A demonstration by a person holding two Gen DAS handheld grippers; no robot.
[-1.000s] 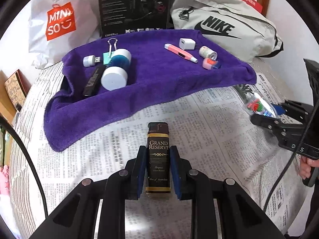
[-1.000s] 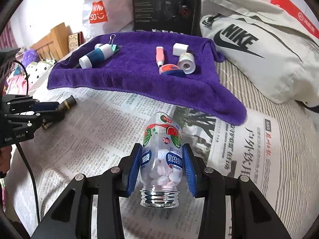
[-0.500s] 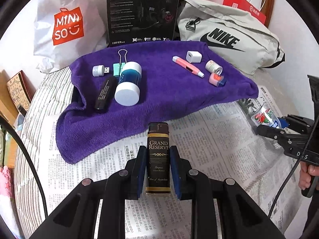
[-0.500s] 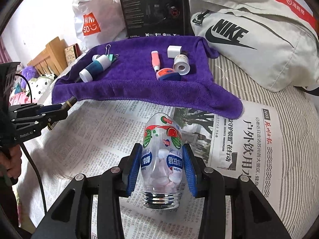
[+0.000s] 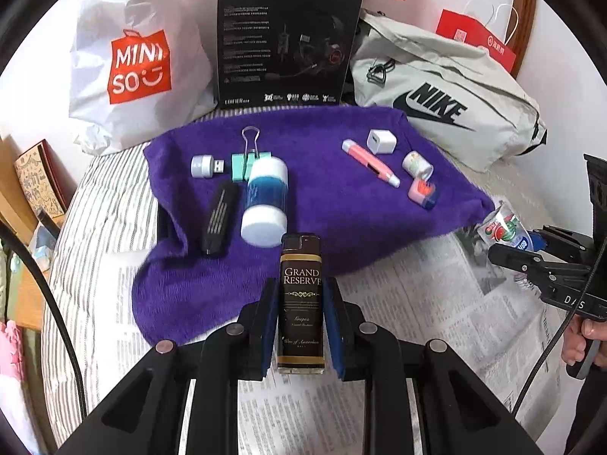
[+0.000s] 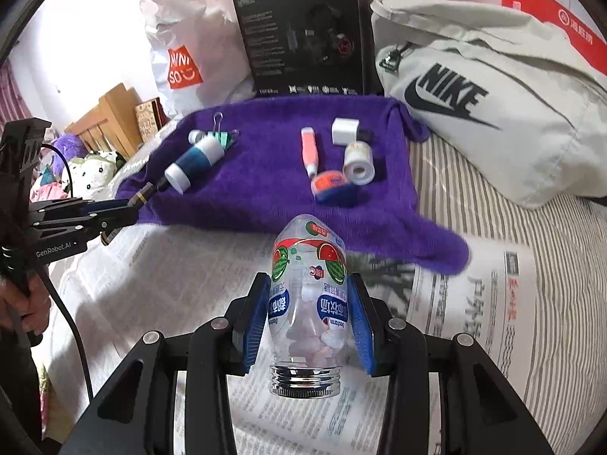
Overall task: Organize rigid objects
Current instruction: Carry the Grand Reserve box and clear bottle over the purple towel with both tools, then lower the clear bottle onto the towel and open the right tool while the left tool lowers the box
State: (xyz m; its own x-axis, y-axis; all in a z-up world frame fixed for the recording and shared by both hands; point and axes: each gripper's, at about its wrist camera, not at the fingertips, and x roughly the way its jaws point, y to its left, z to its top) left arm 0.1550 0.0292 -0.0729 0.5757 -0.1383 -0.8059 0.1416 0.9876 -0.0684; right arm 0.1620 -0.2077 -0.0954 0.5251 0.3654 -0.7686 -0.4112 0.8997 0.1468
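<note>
My left gripper (image 5: 300, 295) is shut on a black and gold "Grand Reserve" lighter (image 5: 301, 303), held over the near edge of the purple towel (image 5: 334, 208). My right gripper (image 6: 308, 303) is shut on a clear candy bottle (image 6: 308, 303) with a watermelon label, silver neck toward the camera, above the newspaper (image 6: 170, 284). On the towel lie a blue and white tube (image 5: 265, 201), a black stick (image 5: 220, 220), a USB plug (image 5: 206, 166), a green binder clip (image 5: 246, 159), a pink pen (image 5: 370, 163), a white charger cube (image 5: 381, 141), a tape roll (image 5: 417, 165) and a pink and blue box (image 5: 423, 192).
Behind the towel stand a white Miniso bag (image 5: 136, 64), a black headset box (image 5: 284, 41) and a grey Nike bag (image 5: 444, 110). The striped bed sheet (image 5: 95, 227) shows at the left. The right gripper (image 5: 538, 261) shows at the right edge of the left wrist view.
Both grippers have moved forward toward the purple towel, each still holding its object. The lighter's tip now overlaps the towel's near edge.
</note>
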